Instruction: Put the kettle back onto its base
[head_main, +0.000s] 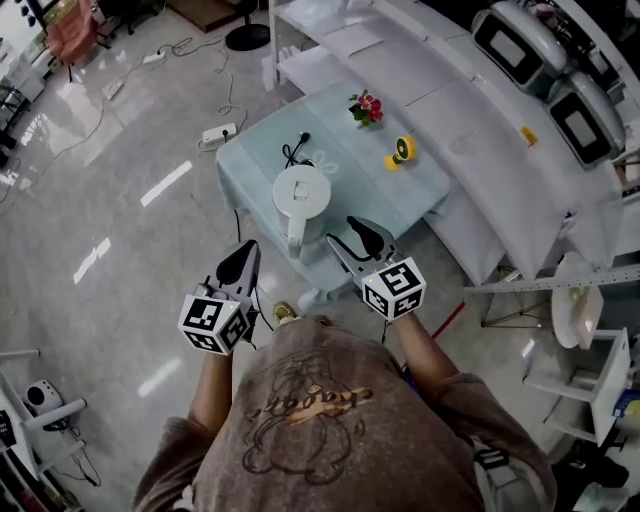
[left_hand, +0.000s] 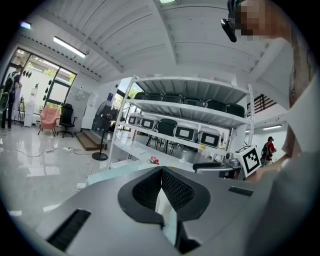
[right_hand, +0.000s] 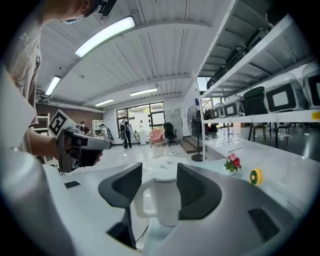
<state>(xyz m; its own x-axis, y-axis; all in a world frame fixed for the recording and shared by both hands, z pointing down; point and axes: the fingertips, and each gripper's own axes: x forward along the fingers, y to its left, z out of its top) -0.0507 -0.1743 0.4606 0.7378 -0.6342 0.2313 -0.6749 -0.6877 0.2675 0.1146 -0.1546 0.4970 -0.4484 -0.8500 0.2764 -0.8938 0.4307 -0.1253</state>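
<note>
The white kettle (head_main: 301, 196) stands upright on the small table (head_main: 410, 195), handle toward me, with a black cord (head_main: 294, 152) behind it. Its base is hidden under it. My right gripper (head_main: 362, 232) hovers just right of the handle, jaws open and empty. In the right gripper view the kettle (right_hand: 166, 200) shows beyond and between the open jaws of the right gripper (right_hand: 159, 175), apart from the pads. My left gripper (head_main: 241, 262) hangs off the table's near left edge, shut on nothing. In the left gripper view the left gripper (left_hand: 161, 172) has its tips together.
A red flower (head_main: 366, 108) and a yellow tape roll (head_main: 402, 150) lie on the far side of the table. White shelving (head_main: 480, 130) with dark cases runs along the right. A power strip (head_main: 218, 133) and cables lie on the glossy floor to the left.
</note>
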